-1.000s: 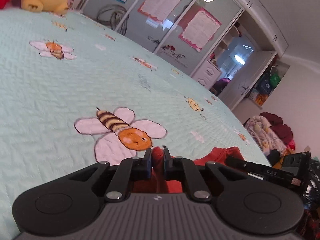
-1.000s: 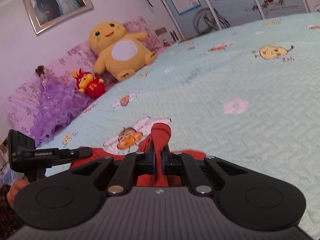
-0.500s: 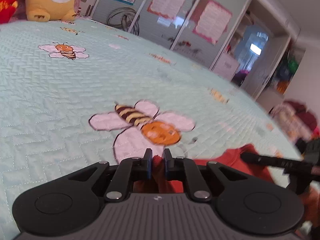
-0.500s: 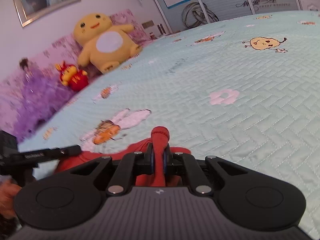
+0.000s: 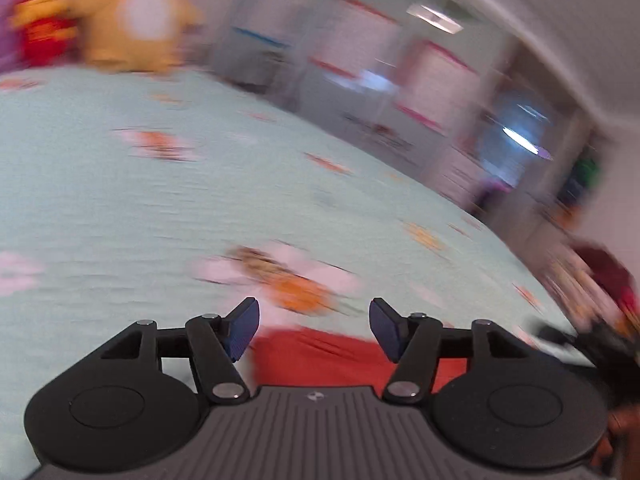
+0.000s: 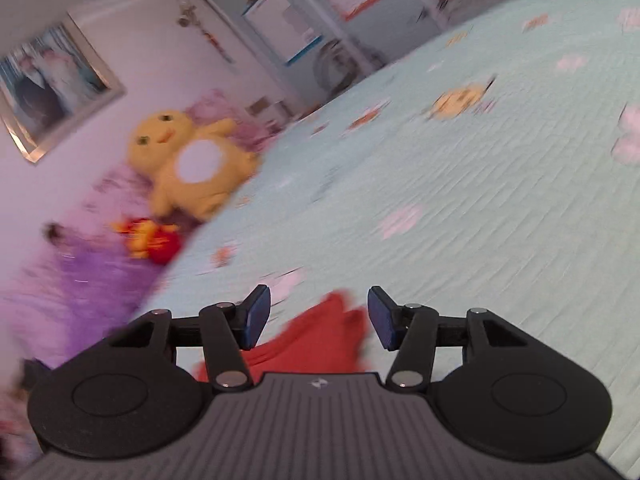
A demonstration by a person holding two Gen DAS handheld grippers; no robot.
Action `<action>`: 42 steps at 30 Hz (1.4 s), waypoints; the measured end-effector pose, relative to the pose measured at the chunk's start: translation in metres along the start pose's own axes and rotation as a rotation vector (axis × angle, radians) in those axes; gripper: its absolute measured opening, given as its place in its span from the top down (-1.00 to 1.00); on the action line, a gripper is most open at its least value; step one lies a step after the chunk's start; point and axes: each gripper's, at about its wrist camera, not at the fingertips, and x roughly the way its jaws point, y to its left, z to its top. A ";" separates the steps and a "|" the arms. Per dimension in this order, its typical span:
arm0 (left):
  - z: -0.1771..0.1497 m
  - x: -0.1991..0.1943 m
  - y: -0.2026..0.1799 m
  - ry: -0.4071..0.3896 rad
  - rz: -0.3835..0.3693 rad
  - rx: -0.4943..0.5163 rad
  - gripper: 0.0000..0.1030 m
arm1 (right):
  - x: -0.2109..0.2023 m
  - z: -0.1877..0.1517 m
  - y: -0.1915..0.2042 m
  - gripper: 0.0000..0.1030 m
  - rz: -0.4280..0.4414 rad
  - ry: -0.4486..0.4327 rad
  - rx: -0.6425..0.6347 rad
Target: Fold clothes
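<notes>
Both jaws are spread wide, gripping nothing: left gripper (image 5: 314, 327) and right gripper (image 6: 319, 317) each have the soft red knit garment (image 6: 320, 340) lying loose just below and between their fingers, on the quilted mint bedspread (image 6: 480, 208). Looks light, floppy, non-slippery; best pinched at an edge or corner

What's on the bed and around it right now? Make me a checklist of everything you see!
Surface: pale green bedspread with bee and flower patterns.
Job's things: red garment lying on the bed, below both tongs.
Clutter: yellow plush toy, small red toy, purple doll dress by the wall.
Grippers: left tongs open; right tongs open; neither grips the cloth.
Cables: nothing seen.
Surroundings: framed photo, wardrobe doors; both views blurred.
</notes>
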 end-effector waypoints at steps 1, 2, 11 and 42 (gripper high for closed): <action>-0.003 0.007 -0.015 0.042 -0.056 0.037 -0.22 | 0.006 -0.002 0.003 -0.01 0.035 0.027 0.014; -0.006 0.017 -0.023 0.067 -0.074 0.051 -0.22 | 0.012 -0.005 0.006 0.02 0.069 0.053 0.029; -0.034 0.080 -0.017 0.163 0.015 0.061 -0.09 | 0.098 -0.004 -0.041 1.00 -0.085 0.109 0.117; -0.143 -0.120 -0.006 0.285 -0.088 -0.653 -0.59 | -0.158 -0.157 -0.004 -0.32 -0.013 0.190 0.279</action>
